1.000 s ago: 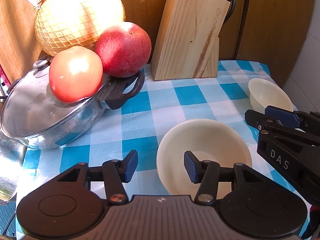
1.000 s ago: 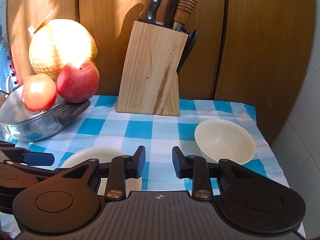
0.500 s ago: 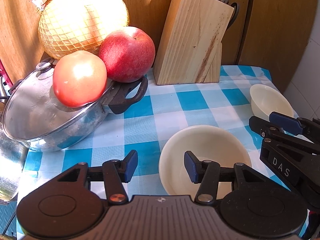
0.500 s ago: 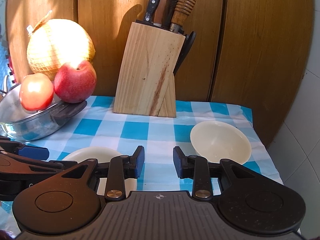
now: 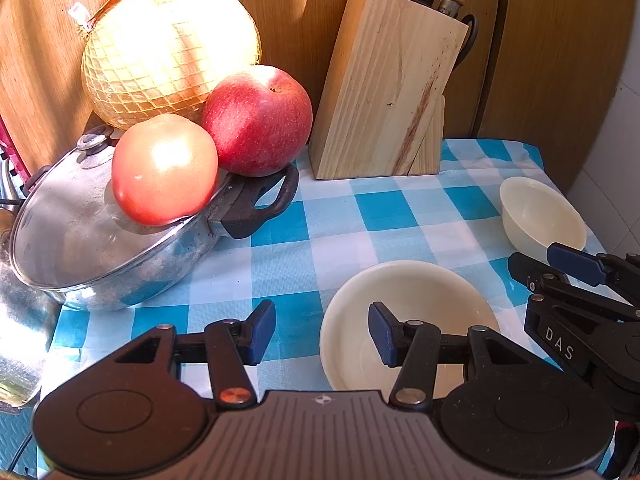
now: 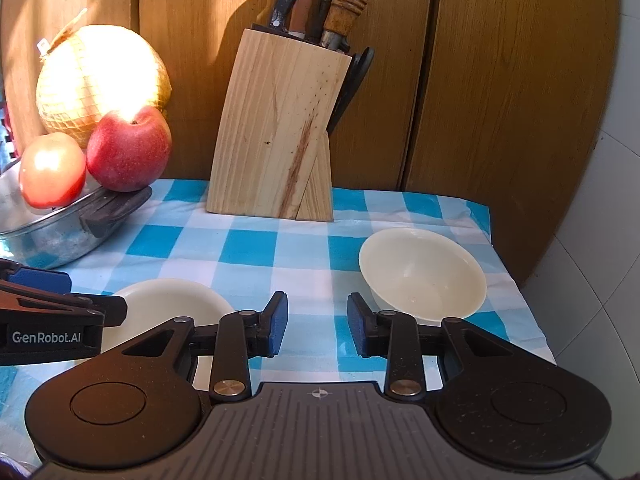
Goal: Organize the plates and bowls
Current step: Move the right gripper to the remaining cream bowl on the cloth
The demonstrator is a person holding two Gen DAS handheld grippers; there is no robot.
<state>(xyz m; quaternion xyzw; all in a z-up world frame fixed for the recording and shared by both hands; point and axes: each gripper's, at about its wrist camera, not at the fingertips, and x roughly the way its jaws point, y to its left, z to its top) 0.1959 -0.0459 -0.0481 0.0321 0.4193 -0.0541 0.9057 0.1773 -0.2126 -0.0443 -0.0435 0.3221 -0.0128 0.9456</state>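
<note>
The checked surface (image 6: 248, 248) holds two bowls, one lower centre (image 5: 408, 304), one at right (image 6: 424, 276). Both tools, left (image 5: 322, 332) and right (image 6: 316, 324), gape wide and empty; a shallow rim pinch might tip either bowl.

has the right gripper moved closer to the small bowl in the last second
Yes. In the right wrist view the small bowl and knife block both loom larger, so the open right gripper has advanced toward them.
</note>
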